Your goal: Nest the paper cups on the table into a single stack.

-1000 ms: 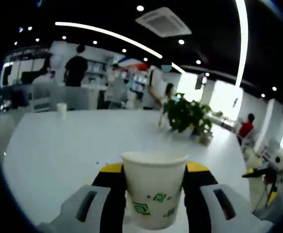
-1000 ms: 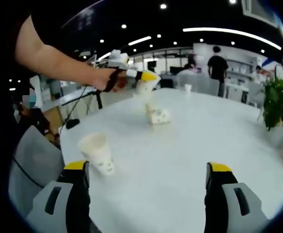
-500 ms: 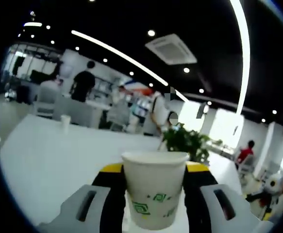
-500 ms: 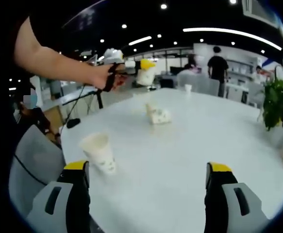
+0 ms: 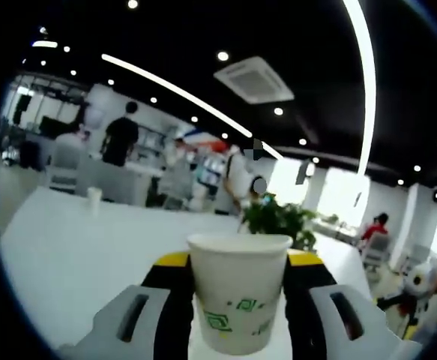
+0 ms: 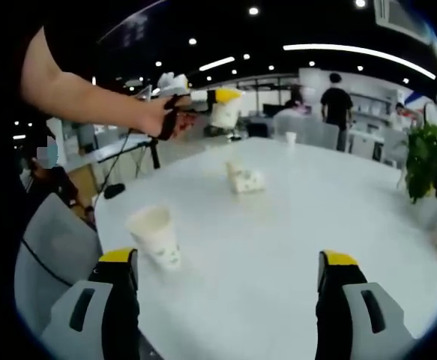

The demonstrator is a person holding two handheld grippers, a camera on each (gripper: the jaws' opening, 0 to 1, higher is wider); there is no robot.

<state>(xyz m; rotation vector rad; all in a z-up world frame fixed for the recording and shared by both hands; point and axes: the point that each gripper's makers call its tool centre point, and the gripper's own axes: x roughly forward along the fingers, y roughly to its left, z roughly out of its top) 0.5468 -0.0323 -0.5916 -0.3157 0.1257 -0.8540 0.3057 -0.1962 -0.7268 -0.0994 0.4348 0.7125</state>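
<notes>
- Right gripper [image 6: 228,300]: fingers spread wide, holding nothing, low over white counter [image 6: 338,217].
- Upright cup [image 6: 155,237] near counter edge; tipped cup [image 6: 244,178] farther.
- Left gripper [image 5: 238,274]: fingers pinching held cup [image 5: 239,289], raised above counter; contents not visible.

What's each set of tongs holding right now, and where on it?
Left tongs grip an upright paper cup by its side walls, below the rim. Right tongs are open, holding nothing.

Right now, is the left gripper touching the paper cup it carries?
Touching. In the left gripper view, the paper cup sits between the left gripper fingers, both pressed against its sides.
</notes>
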